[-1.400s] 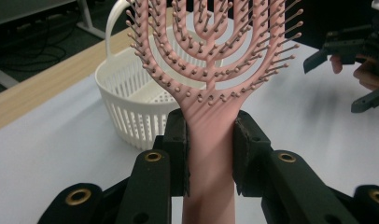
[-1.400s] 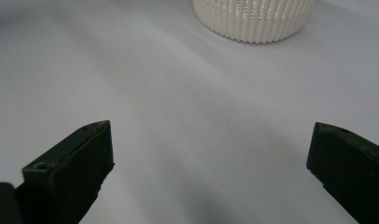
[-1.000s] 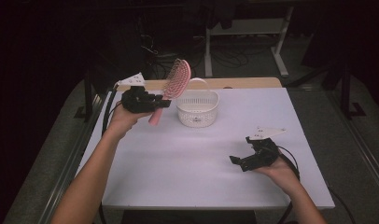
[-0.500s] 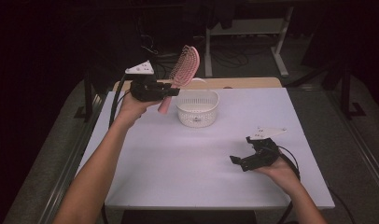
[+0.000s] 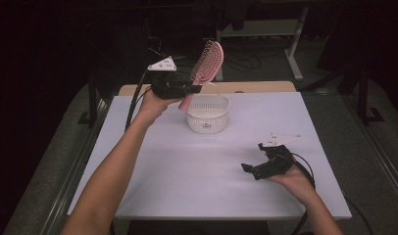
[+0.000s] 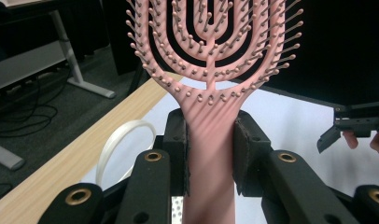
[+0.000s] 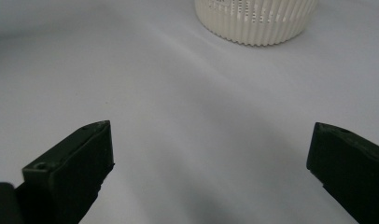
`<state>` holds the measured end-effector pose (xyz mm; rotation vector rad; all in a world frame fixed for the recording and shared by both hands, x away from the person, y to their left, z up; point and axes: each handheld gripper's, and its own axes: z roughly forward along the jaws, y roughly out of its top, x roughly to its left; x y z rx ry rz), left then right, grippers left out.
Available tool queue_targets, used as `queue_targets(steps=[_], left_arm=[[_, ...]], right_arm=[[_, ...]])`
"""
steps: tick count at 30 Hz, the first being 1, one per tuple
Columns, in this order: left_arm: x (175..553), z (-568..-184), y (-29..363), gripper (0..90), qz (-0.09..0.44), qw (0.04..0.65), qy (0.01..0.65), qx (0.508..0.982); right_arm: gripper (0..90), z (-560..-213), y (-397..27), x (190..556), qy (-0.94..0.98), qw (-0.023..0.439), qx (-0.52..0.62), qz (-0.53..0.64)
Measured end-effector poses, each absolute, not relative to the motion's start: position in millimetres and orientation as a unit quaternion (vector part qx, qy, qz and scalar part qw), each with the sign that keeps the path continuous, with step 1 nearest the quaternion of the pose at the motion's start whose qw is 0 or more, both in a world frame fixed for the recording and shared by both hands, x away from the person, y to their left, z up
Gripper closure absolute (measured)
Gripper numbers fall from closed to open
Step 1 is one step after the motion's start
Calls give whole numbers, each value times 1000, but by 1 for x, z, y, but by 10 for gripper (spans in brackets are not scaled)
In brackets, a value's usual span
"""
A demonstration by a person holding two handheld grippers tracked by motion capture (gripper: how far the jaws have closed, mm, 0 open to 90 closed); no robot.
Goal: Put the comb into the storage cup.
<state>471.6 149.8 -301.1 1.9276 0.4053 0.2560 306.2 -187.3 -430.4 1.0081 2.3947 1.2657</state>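
Note:
My left gripper [image 5: 189, 90] is shut on the handle of a pink vented hairbrush [image 5: 207, 62], held in the air just left of and above the white basket [image 5: 208, 115]. In the left gripper view the two pads clamp the brush handle [image 6: 210, 154] and the bristled head [image 6: 211, 42] rises upright, bristles facing the camera. My right gripper [image 5: 253, 169] rests low over the white table at the front right, jaws wide apart with nothing between them [image 7: 211, 158]. The basket's ribbed wall [image 7: 255, 21] lies ahead of it.
The white table top [image 5: 197, 171] has a wooden strip along its far edge [image 5: 256, 87]. A white basket handle loop [image 6: 115, 144] shows below the brush. Beyond the table stand a desk frame [image 5: 265, 29] and floor cables in the dark.
My left hand has carried the brush up and to the right, from beside the basket's left rim to above its near-left edge. The right hand has stayed still.

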Motion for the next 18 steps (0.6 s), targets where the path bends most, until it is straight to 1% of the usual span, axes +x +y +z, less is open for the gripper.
queue_targets(steps=[4, 8, 18], left_arm=[[476, -303, 142, 706, 109, 542, 167, 817], [484, -311, 131, 706, 105, 542, 162, 818], [496, -330, 118, 706, 98, 539, 158, 822]], right_arm=[[2, -430, -187, 306, 822, 125, 346, 435], [2, -430, -187, 305, 822, 125, 346, 436], [2, -429, -188, 305, 821, 124, 345, 438]])
